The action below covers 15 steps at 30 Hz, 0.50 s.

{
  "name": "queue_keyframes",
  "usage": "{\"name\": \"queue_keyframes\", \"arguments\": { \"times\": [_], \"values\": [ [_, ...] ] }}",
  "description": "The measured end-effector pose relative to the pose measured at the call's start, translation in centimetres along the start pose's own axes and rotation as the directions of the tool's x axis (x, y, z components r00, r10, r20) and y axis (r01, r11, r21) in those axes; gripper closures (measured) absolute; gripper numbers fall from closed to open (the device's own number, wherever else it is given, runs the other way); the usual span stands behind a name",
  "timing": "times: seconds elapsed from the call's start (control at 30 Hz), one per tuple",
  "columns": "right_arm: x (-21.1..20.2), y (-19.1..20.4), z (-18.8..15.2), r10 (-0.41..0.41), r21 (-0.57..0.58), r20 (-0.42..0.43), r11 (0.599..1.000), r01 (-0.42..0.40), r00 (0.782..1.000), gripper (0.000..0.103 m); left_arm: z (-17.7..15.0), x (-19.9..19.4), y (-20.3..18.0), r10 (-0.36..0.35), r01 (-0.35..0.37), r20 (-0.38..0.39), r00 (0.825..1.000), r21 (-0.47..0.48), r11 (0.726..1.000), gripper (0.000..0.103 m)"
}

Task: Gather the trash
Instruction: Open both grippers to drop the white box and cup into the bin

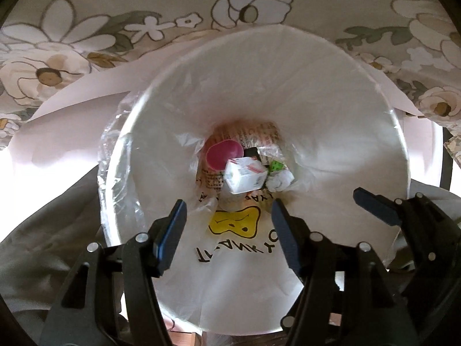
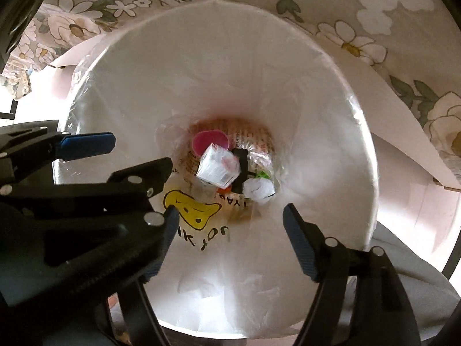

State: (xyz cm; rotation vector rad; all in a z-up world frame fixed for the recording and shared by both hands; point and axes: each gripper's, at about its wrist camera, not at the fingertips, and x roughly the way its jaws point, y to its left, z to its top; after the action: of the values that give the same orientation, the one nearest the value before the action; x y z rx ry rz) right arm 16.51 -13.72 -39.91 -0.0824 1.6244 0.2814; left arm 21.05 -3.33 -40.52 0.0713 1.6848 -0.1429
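bin [image 1: 331, 109]: round, white, upright, lined with a clear plastic bag printed with a yellow smiley | trash at the bottom: white carton [image 1: 245, 174] tilted on top, beside pink cup [image 1: 222, 155]; crumpled white paper [image 2: 259, 190] just beside the carton; small green scrap [image 1: 275, 165] by the paper

Home: floral cloth [image 1: 86, 37], lined bin [image 1: 331, 92]

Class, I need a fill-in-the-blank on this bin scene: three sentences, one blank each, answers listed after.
1. Both grippers hang over a white ____.
2. The cup lying at the bottom is ____.
3. The smiley face printed on the bag liner is ____.

Missing words: bin; pink; yellow
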Motion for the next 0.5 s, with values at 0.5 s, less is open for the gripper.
{"name": "queue_keyframes", "arguments": {
  "times": [0.5],
  "values": [
    [-11.0, 0.1, -2.8, 0.008, -0.044, 0.228, 0.999, 0.002, 0.974, 0.022, -4.3, -14.7, 0.6, 0.051, -0.079, 0.316, 0.947, 0.075, 0.994, 0.041]
  ]
}}
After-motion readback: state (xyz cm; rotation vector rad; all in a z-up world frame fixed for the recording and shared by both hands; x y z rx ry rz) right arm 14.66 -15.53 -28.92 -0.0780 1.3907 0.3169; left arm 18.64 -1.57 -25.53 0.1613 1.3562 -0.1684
